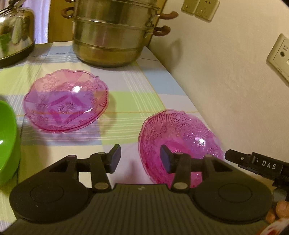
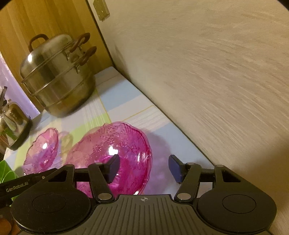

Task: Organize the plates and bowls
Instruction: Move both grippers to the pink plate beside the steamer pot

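Since both pink plates still sit apart on the bench, nothing's stacked yet. Your right gripper (image 2: 143,168) has released jaws straddling the near plate (image 2: 115,155) rim; left gripper (image 1: 140,159) released too, empty. Far plate (image 1: 66,103) and green bowl (image 1: 7,141) remain.

Pretty clearly someone's home kitchen or dining corner. The giveaway is the big tiered stainless steamer pot (image 1: 115,32) with its brown handles, parked at the back of a surface (image 1: 126,86) covered in a pastel checked cloth. Left of the pot sits a shiny metal kettle (image 1: 16,30). Behind the pot is a wood panel (image 2: 45,23), and to its right a plain textured wall with sockets (image 1: 200,7).
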The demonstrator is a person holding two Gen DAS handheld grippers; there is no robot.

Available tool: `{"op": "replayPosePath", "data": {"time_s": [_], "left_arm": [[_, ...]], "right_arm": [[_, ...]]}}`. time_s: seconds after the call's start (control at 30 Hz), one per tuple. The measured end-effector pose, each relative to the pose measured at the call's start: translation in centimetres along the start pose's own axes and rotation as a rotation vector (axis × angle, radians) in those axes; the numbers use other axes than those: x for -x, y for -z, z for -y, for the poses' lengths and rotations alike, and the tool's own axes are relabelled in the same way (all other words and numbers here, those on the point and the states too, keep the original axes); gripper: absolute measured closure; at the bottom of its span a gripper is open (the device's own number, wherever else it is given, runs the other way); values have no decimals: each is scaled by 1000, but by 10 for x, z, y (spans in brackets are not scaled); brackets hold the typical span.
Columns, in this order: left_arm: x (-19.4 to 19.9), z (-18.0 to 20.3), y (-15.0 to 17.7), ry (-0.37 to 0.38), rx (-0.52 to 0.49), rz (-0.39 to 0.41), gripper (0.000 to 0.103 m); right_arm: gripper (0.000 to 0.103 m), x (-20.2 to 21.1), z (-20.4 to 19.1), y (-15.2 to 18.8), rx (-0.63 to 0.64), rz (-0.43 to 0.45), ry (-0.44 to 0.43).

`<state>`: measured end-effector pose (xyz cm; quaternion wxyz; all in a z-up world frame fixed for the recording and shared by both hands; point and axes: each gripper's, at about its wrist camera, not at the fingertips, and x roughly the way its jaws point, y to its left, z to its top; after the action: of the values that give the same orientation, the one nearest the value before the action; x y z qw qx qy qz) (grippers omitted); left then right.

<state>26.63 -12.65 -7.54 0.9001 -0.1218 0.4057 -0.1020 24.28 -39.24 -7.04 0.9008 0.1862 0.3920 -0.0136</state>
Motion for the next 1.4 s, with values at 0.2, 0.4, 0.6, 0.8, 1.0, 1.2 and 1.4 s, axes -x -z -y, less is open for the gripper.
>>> {"op": "replayPosePath", "data": {"time_s": [0.2,0.4,0.6,0.8,1.0,1.2,1.4], "left_arm": [[29,-8,12,-7,24,12,56],[62,-19,24,-28,33,16,49],[96,-37,33,-60,39,20,41],[123,-50,40,-80,48,32,36],[144,-62,46,-93,52,43,31],[159,-71,50,-108,55,61,26],[165,-75,45,-108,38,70,25]], "right_arm": [[43,24,-7,8,-16,0,-9],[43,52,-23,18,-20,1,-30],[43,76,-43,30,-2,-8,-47],[43,94,-65,44,25,-24,-61],[43,105,-87,53,69,-32,-86],[43,114,-104,59,111,-34,-99],[43,116,-113,63,135,-36,-94]]}}
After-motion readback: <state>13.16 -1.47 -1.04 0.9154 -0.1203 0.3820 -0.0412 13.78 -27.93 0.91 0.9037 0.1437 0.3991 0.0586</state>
